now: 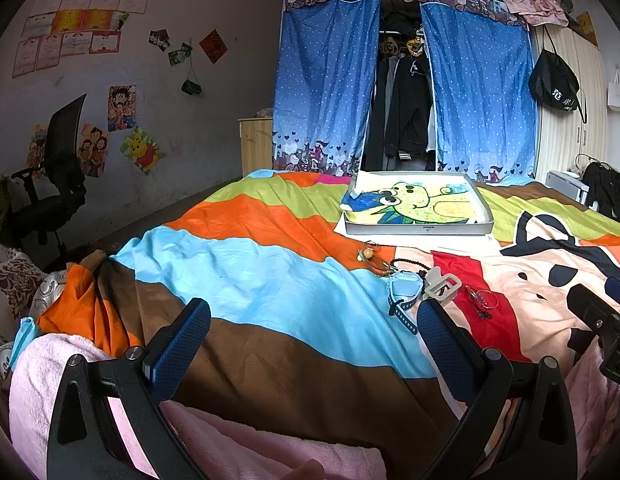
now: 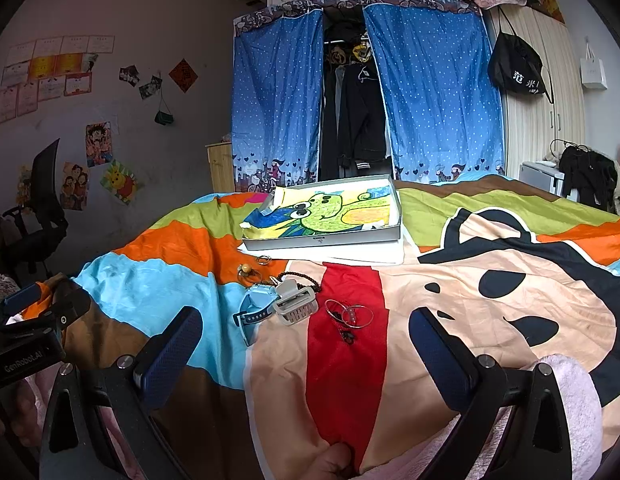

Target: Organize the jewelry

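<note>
Hard to see: we cannot make out the small rings (image 2: pixel 349 314) clearly.
Around: tray (image 2: pixel 322 241) behind watch (image 2: pixel 252 312).
Grippers: left gripper (image 1: pixel 314 328) and right gripper (image 2: pixel 306 334) both spread wide, holding nothing.

Your left gripper (image 1: pixel 314 320) hung with jaws wide apart above the striped bedspread (image 1: pixel 246 264), short of the pale blue strapped watch (image 1: pixel 402 292).

The bedspread (image 2: pixel 450 300) is matt, wrinkled cloth. The tray (image 2: pixel 322 240) looks like smooth grey metal, lined with crayoned paper (image 2: pixel 330 212). The bangles (image 2: pixel 350 314) are thin shiny wire, the watch (image 2: pixel 252 308) matt plastic. The fingers (image 2: pixel 170 356) carry dimpled blue pads.
</note>
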